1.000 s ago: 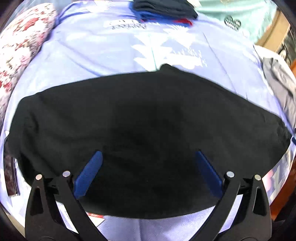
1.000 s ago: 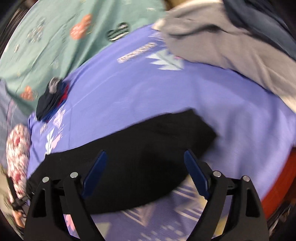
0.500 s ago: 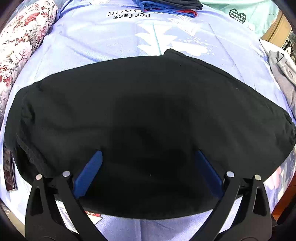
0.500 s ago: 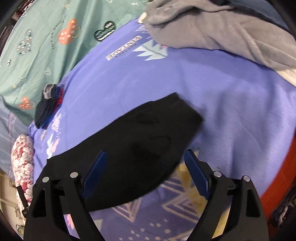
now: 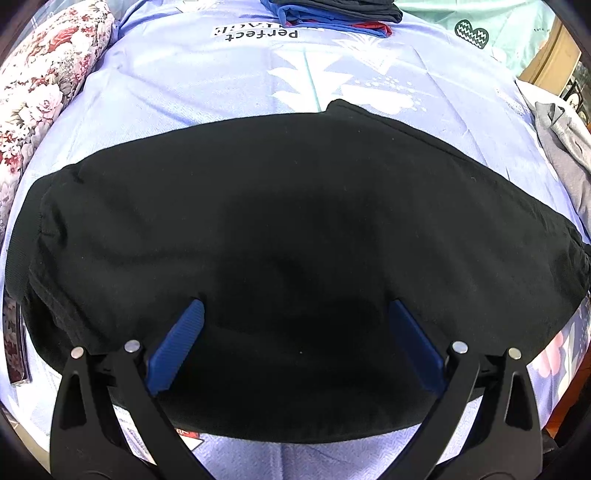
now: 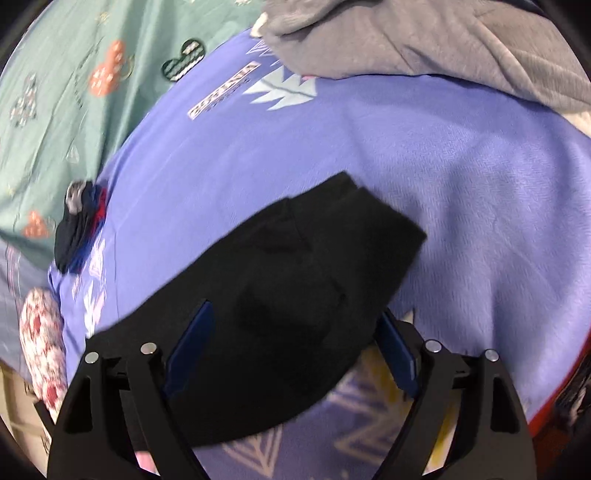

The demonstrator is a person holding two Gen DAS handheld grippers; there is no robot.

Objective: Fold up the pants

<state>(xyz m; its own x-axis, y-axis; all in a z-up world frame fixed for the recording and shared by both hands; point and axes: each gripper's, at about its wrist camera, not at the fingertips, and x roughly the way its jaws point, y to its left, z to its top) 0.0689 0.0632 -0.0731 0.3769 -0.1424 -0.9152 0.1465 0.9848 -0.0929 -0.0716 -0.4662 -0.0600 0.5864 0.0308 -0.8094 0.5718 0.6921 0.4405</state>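
Black pants (image 5: pixel 295 229) lie spread flat on the lavender sheet (image 5: pixel 184 92) and fill most of the left wrist view. My left gripper (image 5: pixel 295 302) hovers over their near part, open, with nothing pinched between its blue pads (image 5: pixel 177 343). In the right wrist view, one narrow end of the pants (image 6: pixel 325 266) lies under my right gripper (image 6: pixel 295 310). Its jaws are closing, with the cloth's end between the fingers (image 6: pixel 192 339), and the pads are not pressing on it.
A stack of folded dark, blue and red clothes (image 5: pixel 332 14) sits at the sheet's far side. A floral pillow (image 5: pixel 44 81) lies to the left. Grey garments (image 6: pixel 424 44) are heaped beyond the pants' end, beside a teal sheet (image 6: pixel 74 92). The bed's edge (image 6: pixel 554 413) runs at lower right.
My right gripper has come down closer to the pants' end, rolled a little, and its jaws have narrowed. The left gripper has stayed open over the pants, almost still.
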